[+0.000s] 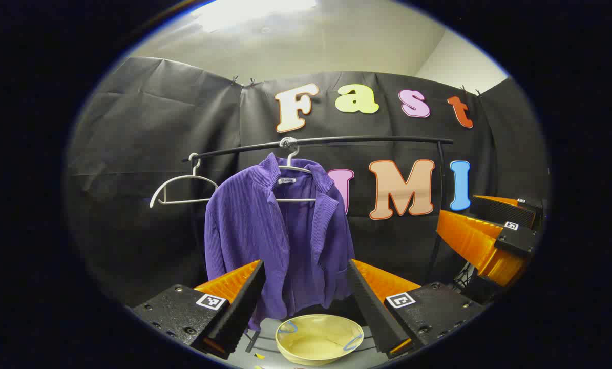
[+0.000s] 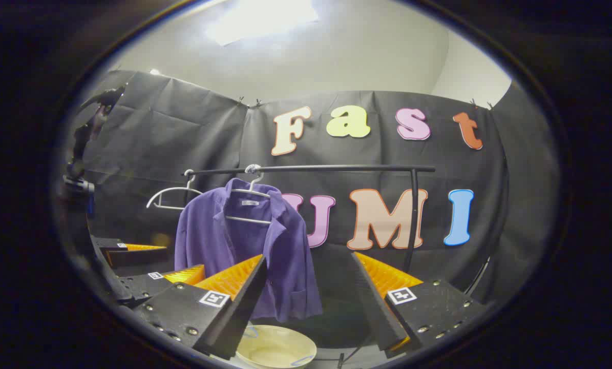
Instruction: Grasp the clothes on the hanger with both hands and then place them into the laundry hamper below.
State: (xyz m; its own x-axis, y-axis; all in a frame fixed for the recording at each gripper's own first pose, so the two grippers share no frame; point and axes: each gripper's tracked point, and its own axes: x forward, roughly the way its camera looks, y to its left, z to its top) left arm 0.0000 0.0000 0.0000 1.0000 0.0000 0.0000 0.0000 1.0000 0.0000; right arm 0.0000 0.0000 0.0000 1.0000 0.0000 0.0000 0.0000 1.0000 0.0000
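A purple ribbed shirt [image 1: 277,230] [image 2: 244,251] hangs on a silver hanger [image 1: 296,169] [image 2: 249,192] from a black rail [image 1: 367,139] [image 2: 336,168]. Below it on the floor sits a cream, bowl-shaped laundry hamper [image 1: 318,338] [image 2: 275,349]. My left gripper [image 1: 306,264] is open and faces the shirt's lower half from a short way back, with nothing between its fingers. My right gripper [image 2: 309,256] is open too, aimed just right of the shirt and farther from it. In the left gripper view the right gripper [image 1: 457,207] sits off to the right; the left gripper [image 2: 180,259] appears low left in the right gripper view.
An empty silver hanger [image 1: 183,189] [image 2: 172,197] hangs at the rail's left end. The rail's upright post [image 1: 441,205] [image 2: 413,220] stands to the right of the shirt. The black cloth wall closes off the back and both sides.
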